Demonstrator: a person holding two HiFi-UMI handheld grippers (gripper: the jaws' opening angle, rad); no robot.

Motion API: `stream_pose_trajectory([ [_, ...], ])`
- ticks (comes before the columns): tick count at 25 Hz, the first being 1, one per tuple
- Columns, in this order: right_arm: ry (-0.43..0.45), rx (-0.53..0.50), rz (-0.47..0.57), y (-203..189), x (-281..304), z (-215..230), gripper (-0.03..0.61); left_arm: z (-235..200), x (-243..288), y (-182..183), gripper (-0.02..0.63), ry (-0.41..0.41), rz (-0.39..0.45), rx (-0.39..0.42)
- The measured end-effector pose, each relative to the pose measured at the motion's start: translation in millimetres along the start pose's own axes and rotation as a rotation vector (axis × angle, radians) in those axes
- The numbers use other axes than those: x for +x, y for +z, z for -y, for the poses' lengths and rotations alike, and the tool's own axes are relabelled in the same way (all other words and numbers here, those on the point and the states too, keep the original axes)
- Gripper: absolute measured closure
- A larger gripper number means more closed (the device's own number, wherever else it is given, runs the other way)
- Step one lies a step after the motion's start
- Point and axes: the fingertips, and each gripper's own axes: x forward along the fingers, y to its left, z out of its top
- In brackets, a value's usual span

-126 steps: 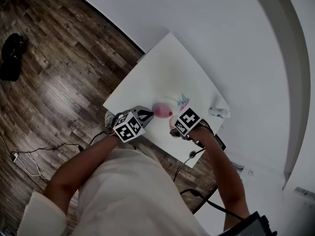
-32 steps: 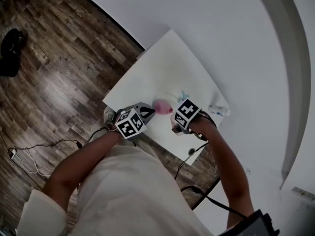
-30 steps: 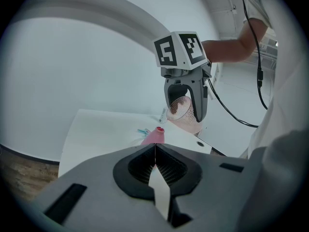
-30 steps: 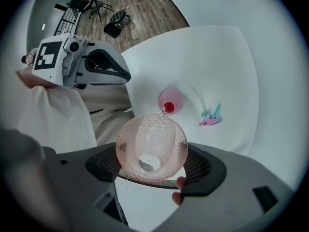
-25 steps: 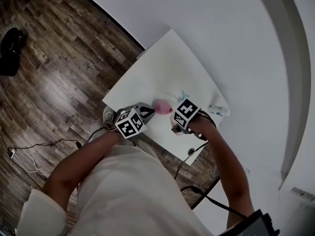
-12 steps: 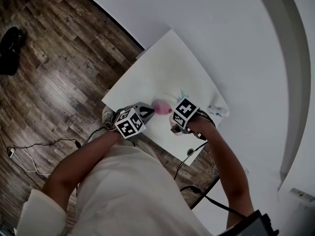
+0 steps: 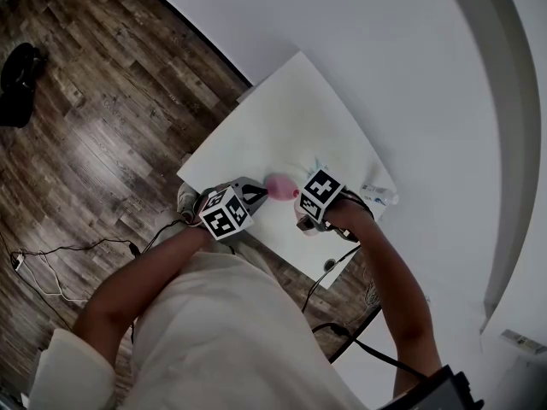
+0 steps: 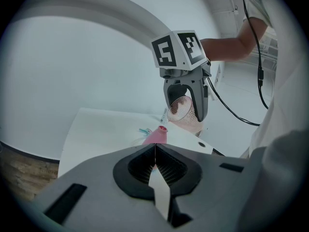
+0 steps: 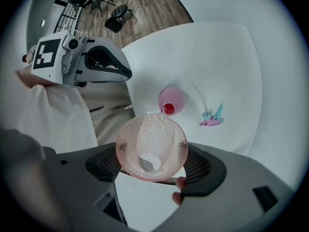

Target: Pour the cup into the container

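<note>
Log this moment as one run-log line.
right gripper: shut on cup, tilted, rim near container mouth | left gripper: shut, empty, near container | container: standing on table

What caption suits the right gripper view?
Fingers hold a tipped pink cup above a pink bottle on the table.

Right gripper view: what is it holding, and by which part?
The right gripper holds the tilted pink cup, jaws pressing opposite sides of its wall. The left gripper is shut, empty.
</note>
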Motion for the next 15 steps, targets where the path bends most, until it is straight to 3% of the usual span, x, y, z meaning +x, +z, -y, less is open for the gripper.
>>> stream_pose_trajectory([
  [15, 0.006, -0.009, -0.028, -3.1, 0.4, -1.5, 0.198, 0.1, 3.3, -0.7, 0.602, 0.000, 0.004, 0.002],
])
